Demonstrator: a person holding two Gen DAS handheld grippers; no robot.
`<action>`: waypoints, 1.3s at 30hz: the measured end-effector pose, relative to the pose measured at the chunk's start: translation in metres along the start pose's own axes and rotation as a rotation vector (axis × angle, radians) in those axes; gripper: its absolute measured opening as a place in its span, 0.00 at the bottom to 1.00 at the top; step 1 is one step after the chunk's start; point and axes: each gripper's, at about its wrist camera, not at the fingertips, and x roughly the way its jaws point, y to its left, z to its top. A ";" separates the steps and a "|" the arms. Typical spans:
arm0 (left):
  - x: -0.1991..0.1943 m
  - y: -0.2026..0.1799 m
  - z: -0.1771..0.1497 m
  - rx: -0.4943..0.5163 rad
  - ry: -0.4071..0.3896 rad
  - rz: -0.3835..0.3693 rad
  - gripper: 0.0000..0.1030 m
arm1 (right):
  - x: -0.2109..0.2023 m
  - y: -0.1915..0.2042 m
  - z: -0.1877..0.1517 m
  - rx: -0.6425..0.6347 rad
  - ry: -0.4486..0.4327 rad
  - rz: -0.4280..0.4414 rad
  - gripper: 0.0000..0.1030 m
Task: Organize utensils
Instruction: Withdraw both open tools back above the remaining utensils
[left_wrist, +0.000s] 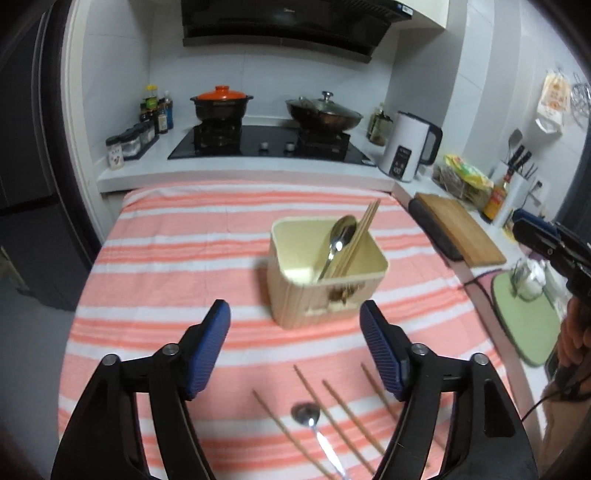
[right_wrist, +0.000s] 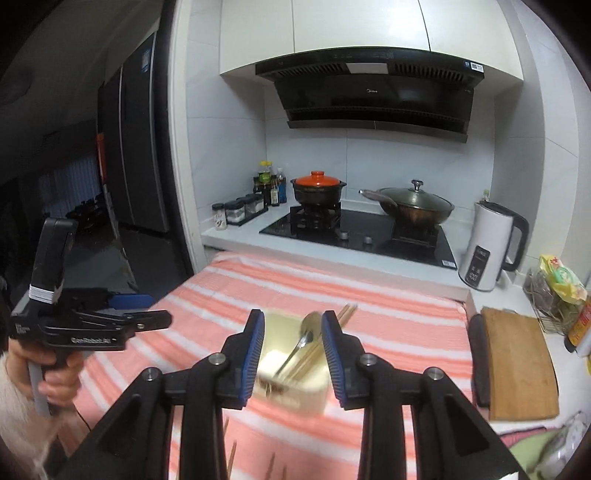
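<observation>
A cream utensil box (left_wrist: 325, 284) stands on the striped cloth (left_wrist: 177, 266). It holds a metal spoon (left_wrist: 338, 240) and several chopsticks (left_wrist: 360, 236) leaning to the right. My left gripper (left_wrist: 295, 317) is open and empty, above loose chopsticks (left_wrist: 343, 417) and a second spoon (left_wrist: 314, 424) that lie on the cloth near me. My right gripper (right_wrist: 293, 336) is open and empty, held above the box (right_wrist: 295, 373), with the box's spoon (right_wrist: 303, 339) seen between its fingers. The left gripper also shows at the left of the right wrist view (right_wrist: 147, 310).
A wooden cutting board (left_wrist: 461, 229) lies right of the cloth, a white kettle (left_wrist: 406, 147) behind it. A hob with an orange-lidded pot (left_wrist: 221, 107) and a wok (left_wrist: 325, 114) is at the back. A green mat (left_wrist: 528, 321) lies at right.
</observation>
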 end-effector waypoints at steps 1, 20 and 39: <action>-0.002 -0.003 -0.020 -0.005 0.016 0.004 0.85 | -0.009 0.003 -0.016 -0.017 0.007 -0.017 0.39; -0.013 -0.045 -0.204 -0.129 0.121 0.073 0.85 | -0.075 0.077 -0.251 -0.083 0.106 -0.083 0.50; 0.013 -0.024 -0.209 -0.220 0.162 0.148 0.85 | -0.062 0.065 -0.256 -0.015 0.133 -0.081 0.50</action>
